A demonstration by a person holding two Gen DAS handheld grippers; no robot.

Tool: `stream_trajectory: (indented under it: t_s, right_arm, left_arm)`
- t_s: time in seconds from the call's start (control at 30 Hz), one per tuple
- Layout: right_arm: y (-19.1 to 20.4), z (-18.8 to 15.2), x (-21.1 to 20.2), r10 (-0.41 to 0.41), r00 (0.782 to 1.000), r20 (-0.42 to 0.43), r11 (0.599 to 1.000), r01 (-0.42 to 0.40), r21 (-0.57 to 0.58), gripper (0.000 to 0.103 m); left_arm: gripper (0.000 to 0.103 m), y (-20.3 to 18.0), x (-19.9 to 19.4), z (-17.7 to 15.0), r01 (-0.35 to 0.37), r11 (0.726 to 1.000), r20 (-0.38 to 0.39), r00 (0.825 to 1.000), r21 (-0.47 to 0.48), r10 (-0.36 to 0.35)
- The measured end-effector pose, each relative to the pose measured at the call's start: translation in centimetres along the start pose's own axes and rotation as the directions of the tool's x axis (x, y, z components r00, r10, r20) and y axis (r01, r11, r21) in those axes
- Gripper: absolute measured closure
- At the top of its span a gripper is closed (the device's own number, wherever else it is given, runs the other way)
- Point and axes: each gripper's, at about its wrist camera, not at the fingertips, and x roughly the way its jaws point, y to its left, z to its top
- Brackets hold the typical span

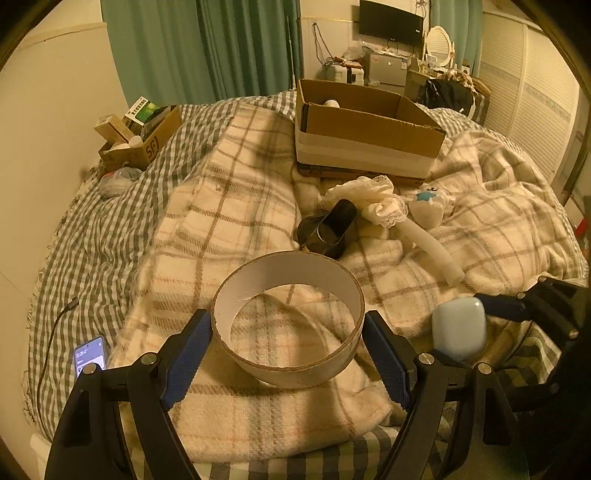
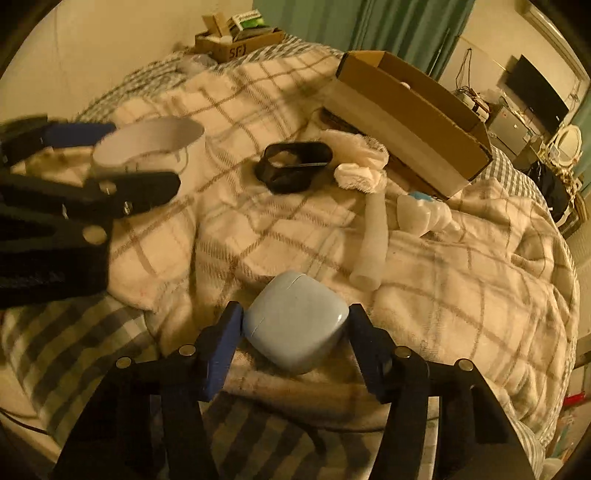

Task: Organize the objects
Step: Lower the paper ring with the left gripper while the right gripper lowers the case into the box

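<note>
My left gripper (image 1: 288, 350) is shut on a wide white cardboard ring (image 1: 291, 365), held just above the plaid blanket; the ring also shows in the right wrist view (image 2: 147, 147). My right gripper (image 2: 295, 328) is shut on a pale blue rounded case (image 2: 295, 321), which also shows in the left wrist view (image 1: 460, 328). Ahead on the blanket lie a black holder (image 1: 328, 229), a white lace cloth (image 1: 373, 199), a white tube (image 1: 432, 251) and a small white and blue bottle (image 1: 428, 206). An open cardboard box (image 1: 369, 147) stands behind them.
A smaller cardboard box (image 1: 136, 133) full of packages sits at the bed's far left beside the wall. A phone (image 1: 90, 354) with a cable lies at the left bed edge. Curtains, a television (image 1: 391, 22) and cabinets stand beyond the bed.
</note>
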Motion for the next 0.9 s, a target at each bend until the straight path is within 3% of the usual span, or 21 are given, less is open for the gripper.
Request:
stream_trajectory:
  t_s: [0.3, 0.43, 0.53, 0.77, 0.9]
  right_arm:
    - [-4.1, 2.1, -3.1, -0.065, 0.993, 0.094, 0.995, 0.057, 0.085, 0.045]
    - [-7.0, 4.3, -4.5, -0.091, 0.986, 0.139, 0.988, 0.072, 0.135, 0.045]
    - [-9.5, 6.6, -5.8, -0.116, 0.975, 0.188, 0.981, 0.083, 0.176, 0.045]
    - [-14.9, 13.7, -8.2, -0.151, 0.942, 0.301, 0.965, 0.073, 0.253, 0.045]
    - [-17.2, 17.4, -8.0, -0.146, 0.932, 0.333, 0.965, 0.06, 0.255, 0.046]
  left_arm:
    - [0.019, -0.9, -0.3, 0.7, 0.034, 0.999, 0.011, 0.999, 0.013, -0.034]
    - [0.019, -1.3, -0.7, 2.9, 0.103, 0.994, 0.035, 0.994, 0.025, -0.104]
    - [0.019, -1.3, -1.1, 6.5, 0.153, 0.988, 0.072, 0.985, 0.032, -0.155]
    - [0.019, -1.9, -2.6, 15.6, 0.128, 0.99, 0.221, 0.965, 0.067, -0.14]
    - [0.019, -1.6, -0.4, 20.6, 0.155, 0.987, 0.211, 0.965, 0.034, -0.158]
